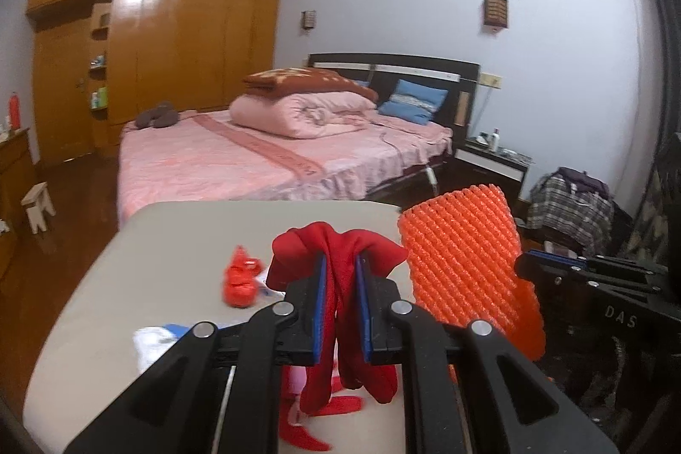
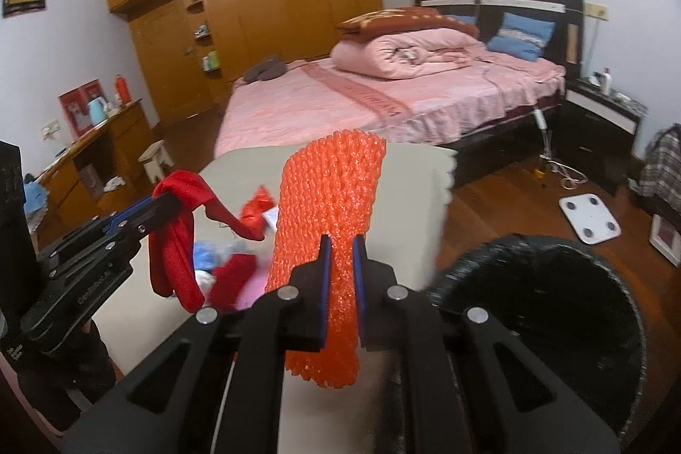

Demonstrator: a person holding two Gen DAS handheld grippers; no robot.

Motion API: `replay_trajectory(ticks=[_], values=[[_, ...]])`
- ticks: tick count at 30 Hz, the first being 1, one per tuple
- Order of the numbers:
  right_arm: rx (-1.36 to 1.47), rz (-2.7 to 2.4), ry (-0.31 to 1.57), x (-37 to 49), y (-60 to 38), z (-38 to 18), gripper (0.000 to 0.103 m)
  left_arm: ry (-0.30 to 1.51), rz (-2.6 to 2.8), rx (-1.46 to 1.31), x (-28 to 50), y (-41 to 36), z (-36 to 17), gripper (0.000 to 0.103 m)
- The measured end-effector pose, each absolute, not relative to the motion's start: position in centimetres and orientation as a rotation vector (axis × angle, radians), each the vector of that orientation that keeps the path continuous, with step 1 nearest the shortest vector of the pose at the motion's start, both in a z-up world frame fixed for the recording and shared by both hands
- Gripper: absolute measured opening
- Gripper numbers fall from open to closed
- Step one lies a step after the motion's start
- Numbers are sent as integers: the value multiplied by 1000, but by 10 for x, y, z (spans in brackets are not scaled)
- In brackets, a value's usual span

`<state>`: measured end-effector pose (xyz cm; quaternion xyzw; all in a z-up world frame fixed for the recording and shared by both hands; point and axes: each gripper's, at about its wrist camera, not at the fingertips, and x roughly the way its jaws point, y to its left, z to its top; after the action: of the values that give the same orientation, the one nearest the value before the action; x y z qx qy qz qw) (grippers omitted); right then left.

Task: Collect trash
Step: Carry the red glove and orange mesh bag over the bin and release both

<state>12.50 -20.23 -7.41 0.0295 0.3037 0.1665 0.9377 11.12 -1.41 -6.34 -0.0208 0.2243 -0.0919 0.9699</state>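
My left gripper (image 1: pixel 341 271) is shut on a crumpled red cloth-like scrap (image 1: pixel 340 245) that hangs down between its blue pads, held above the beige table (image 1: pixel 170 241). The same gripper (image 2: pixel 164 198) with the red scrap (image 2: pixel 178 241) shows at the left in the right wrist view. My right gripper (image 2: pixel 341 245) is shut on an orange foam net sleeve (image 2: pixel 332 190), standing upright above the table's right edge; it appears as orange foam net (image 1: pixel 464 258) beside my right gripper (image 1: pixel 549 262). A black trash bin (image 2: pixel 553 284) stands open at the lower right.
More litter lies on the table: a red crumpled wrapper (image 1: pixel 239 281), white and blue scraps (image 1: pixel 157 339), red and pink pieces (image 2: pixel 232 279). Behind stand a pink bed (image 1: pixel 276 152), a wooden wardrobe (image 1: pixel 170 49), a nightstand (image 2: pixel 596 118), a white scale (image 2: pixel 589 218) on the floor and a small stool (image 2: pixel 155 158).
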Motion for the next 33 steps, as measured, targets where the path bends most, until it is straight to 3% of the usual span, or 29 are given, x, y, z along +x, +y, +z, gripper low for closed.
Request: replay_trajectory(ticks=[33], values=[[162, -111, 697, 74, -406, -141, 9, 547, -615, 47, 140, -246, -99, 13]])
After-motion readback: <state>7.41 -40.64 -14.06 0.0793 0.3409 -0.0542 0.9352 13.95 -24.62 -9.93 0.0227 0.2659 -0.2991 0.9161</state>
